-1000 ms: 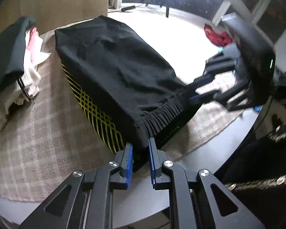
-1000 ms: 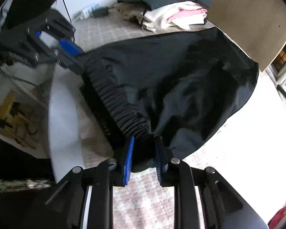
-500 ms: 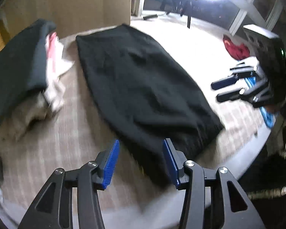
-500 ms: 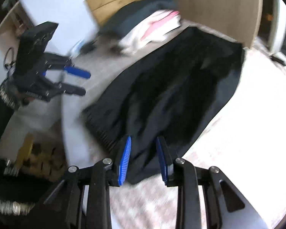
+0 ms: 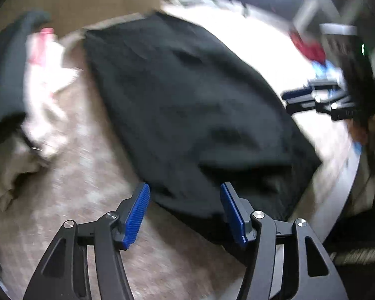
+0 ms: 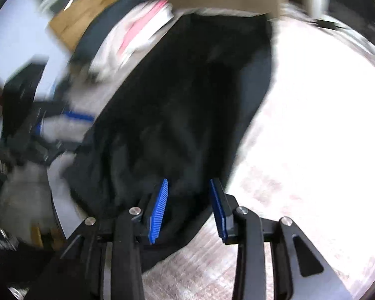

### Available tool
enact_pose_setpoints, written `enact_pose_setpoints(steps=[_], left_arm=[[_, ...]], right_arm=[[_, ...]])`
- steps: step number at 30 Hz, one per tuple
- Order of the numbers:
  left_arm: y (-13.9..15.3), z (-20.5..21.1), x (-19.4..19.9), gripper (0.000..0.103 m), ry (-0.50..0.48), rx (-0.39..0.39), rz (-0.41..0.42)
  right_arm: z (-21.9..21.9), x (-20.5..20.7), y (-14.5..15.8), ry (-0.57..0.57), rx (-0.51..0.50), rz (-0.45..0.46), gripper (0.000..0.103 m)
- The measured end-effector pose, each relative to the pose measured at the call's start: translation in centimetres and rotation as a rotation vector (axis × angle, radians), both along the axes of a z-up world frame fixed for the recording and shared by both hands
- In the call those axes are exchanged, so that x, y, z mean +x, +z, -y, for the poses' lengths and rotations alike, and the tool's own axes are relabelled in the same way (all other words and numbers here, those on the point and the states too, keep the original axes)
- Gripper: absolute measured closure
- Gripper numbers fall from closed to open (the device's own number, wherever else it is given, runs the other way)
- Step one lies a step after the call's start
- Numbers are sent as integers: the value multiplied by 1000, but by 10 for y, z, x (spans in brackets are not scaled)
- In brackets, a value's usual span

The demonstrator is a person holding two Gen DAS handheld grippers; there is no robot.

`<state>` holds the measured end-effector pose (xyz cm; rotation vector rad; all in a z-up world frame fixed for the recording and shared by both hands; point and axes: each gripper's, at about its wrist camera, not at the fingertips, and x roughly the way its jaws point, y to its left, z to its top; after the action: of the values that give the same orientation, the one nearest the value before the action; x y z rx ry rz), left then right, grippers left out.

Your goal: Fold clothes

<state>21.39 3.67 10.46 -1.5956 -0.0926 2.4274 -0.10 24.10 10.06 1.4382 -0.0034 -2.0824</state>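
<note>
A black garment (image 5: 187,110) lies flat on the checked cloth of a round table; it also fills the middle of the right wrist view (image 6: 182,115). My left gripper (image 5: 185,200) is open and empty, its blue pads straddling the garment's near edge. My right gripper (image 6: 188,195) is open and empty over the garment's near corner. Each gripper shows in the other's view, the right one (image 5: 310,100) at the table's right side and the left one (image 6: 62,122) at the left. Both views are blurred.
A pile of folded clothes (image 5: 20,87), dark on top with white and pink below, sits left of the garment, and shows in the right wrist view (image 6: 135,30). A red cloth (image 5: 307,46) lies beyond the table. The table edge (image 5: 347,195) curves at right.
Both grippers let go of the waistband and opened. The garment dropped flat onto the table. Both grippers have since moved closer over its near edge.
</note>
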Motion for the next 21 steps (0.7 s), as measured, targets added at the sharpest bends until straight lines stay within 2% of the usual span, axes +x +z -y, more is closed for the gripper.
enact_pose_setpoints(steps=[2, 4, 7, 11, 17, 21], left_arm=[[3, 17, -17, 45, 64, -6, -31], [1, 27, -34, 45, 100, -26, -38], [-10, 34, -56, 45, 127, -31, -22], [-22, 42, -71, 47, 129, 28, 9], [-25, 34, -71, 49, 98, 41, 25], [-27, 29, -75, 49, 95, 34, 19]], right_arm=[[-10, -19, 6, -102, -34, -16, 49], [-11, -38, 4, -147, -56, -29, 45], [-4, -63, -7, -172, -17, -11, 45], [-2, -82, -15, -214, 31, -4, 46], [-15, -92, -22, -189, -7, 21, 46], [-4, -95, -29, -144, -36, 41, 47]])
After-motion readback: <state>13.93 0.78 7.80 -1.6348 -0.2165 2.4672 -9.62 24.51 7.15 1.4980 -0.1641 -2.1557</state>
